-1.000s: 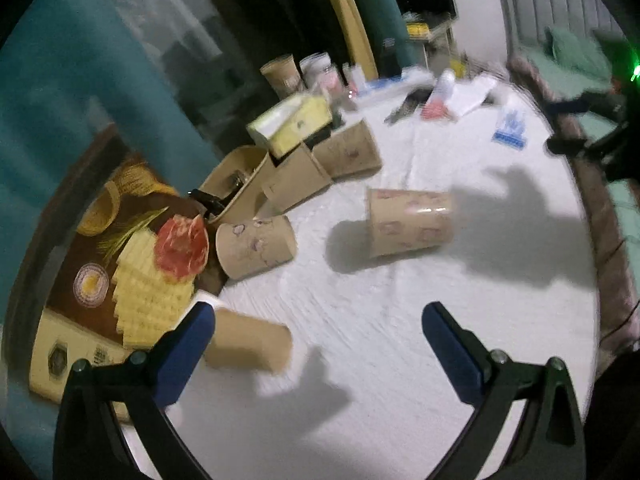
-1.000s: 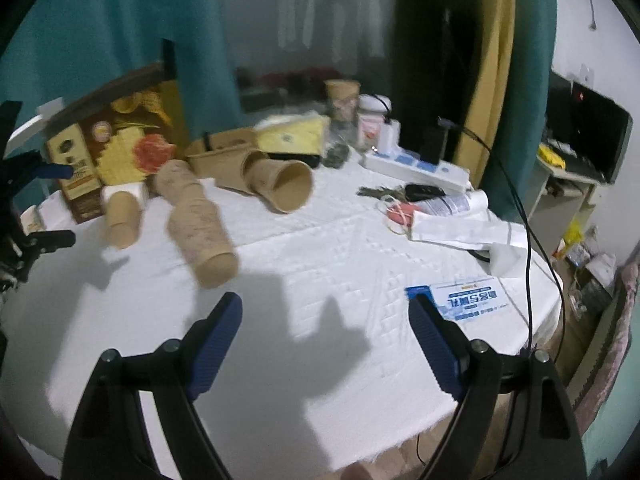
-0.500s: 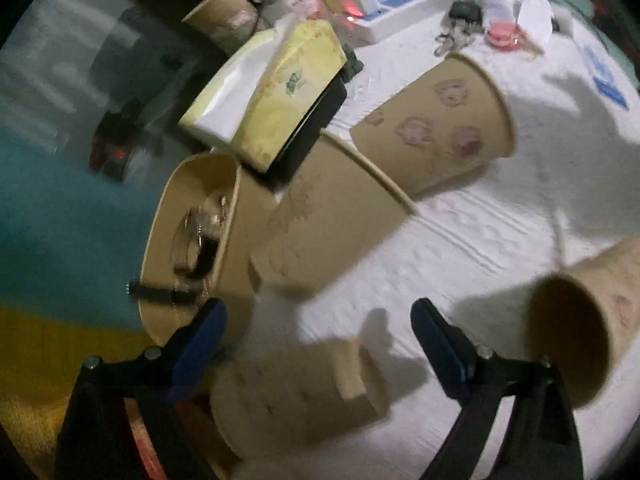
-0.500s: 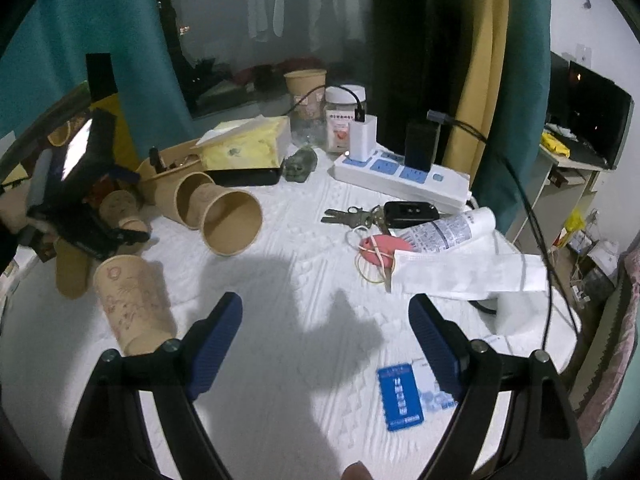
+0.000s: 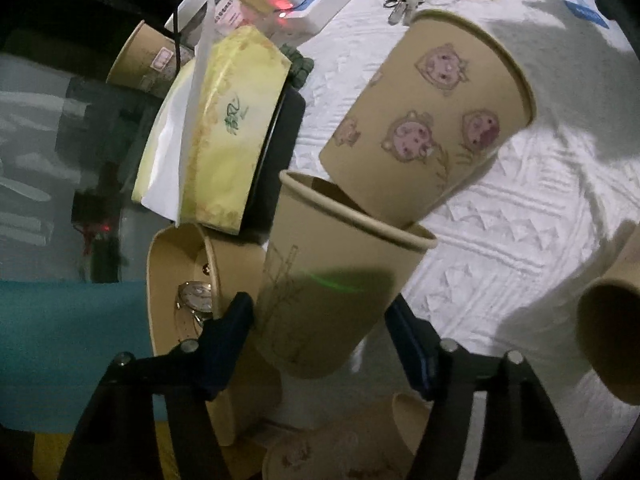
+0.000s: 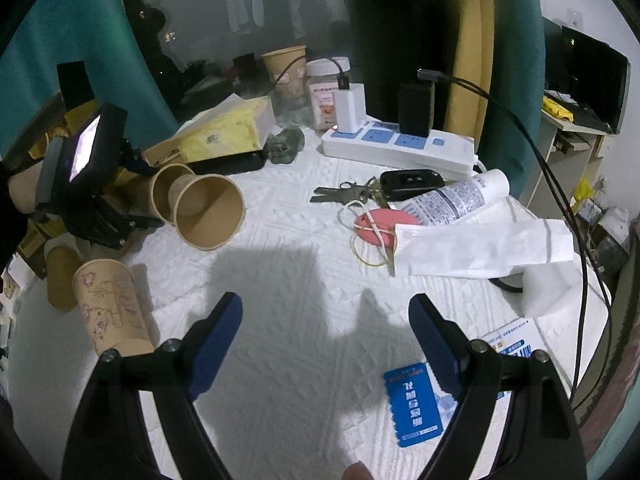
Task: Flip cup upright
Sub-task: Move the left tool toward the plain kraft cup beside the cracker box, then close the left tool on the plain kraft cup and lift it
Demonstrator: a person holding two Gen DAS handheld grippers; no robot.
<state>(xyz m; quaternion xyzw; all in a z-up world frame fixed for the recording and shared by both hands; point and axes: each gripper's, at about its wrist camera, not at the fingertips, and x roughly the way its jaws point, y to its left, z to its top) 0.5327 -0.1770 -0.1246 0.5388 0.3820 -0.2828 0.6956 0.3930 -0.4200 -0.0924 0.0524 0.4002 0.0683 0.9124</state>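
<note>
The left gripper has just been closing, and its blue pads now press both sides of a tan paper cup lying on its side between them, rim away from the fingers. Just beyond that rim lies a tan paper cup printed with pink faces. The right gripper hangs with fingers spread wide over the white textured tablecloth, nothing between them.
</note>
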